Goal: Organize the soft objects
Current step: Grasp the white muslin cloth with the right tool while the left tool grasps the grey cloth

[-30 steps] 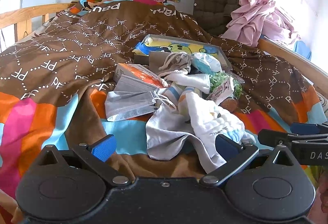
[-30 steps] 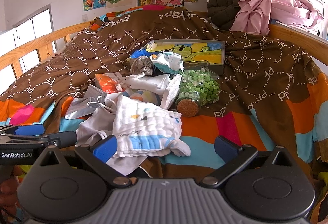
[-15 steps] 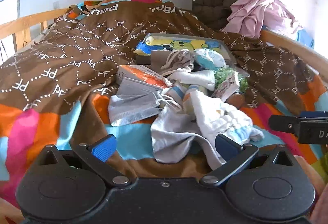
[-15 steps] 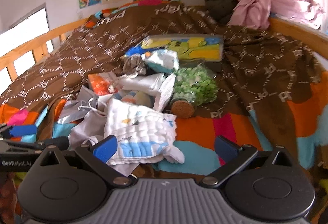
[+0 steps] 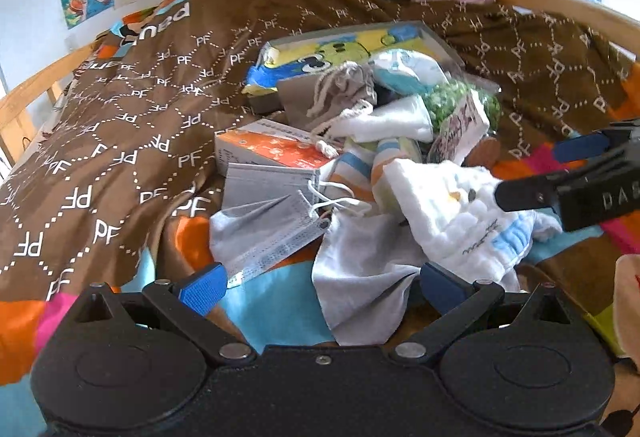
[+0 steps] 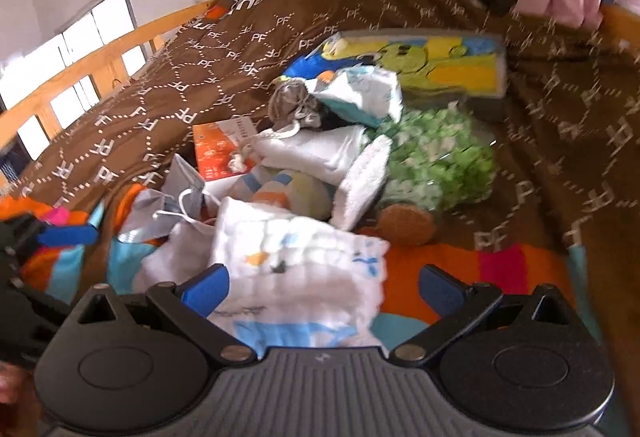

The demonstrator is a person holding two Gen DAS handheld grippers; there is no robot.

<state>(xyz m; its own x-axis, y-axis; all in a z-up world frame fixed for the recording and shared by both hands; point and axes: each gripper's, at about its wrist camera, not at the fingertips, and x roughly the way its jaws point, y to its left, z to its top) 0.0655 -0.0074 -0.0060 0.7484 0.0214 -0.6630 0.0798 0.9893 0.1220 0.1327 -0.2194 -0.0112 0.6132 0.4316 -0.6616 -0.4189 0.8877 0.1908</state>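
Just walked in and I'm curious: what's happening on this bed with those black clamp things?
A person holds a two-finger gripper in each hand over a pile of soft things on the bed. The right gripper, open, has the white muslin cloth between its fingers. The left gripper, also open, sits at the grey cloth beside the grey face masks. Nothing is lifted yet.

**Heap of soft things at mid-frame on the bed**

In the left wrist view, the bed [image 5: 120,141] fills the frame. The box [image 5: 276,151] sits just left of centre, with the stack of face masks [image 5: 268,189] touching it below. The muslin cloth [image 5: 460,213] lies right of centre, partly on the plain cloth [image 5: 360,277] at lower centre. The drawstring pouch [image 5: 344,89] rests above the box; the tray [image 5: 352,45] lies behind it, upper centre. The bag of beads [image 5: 452,97] is right of the pouch
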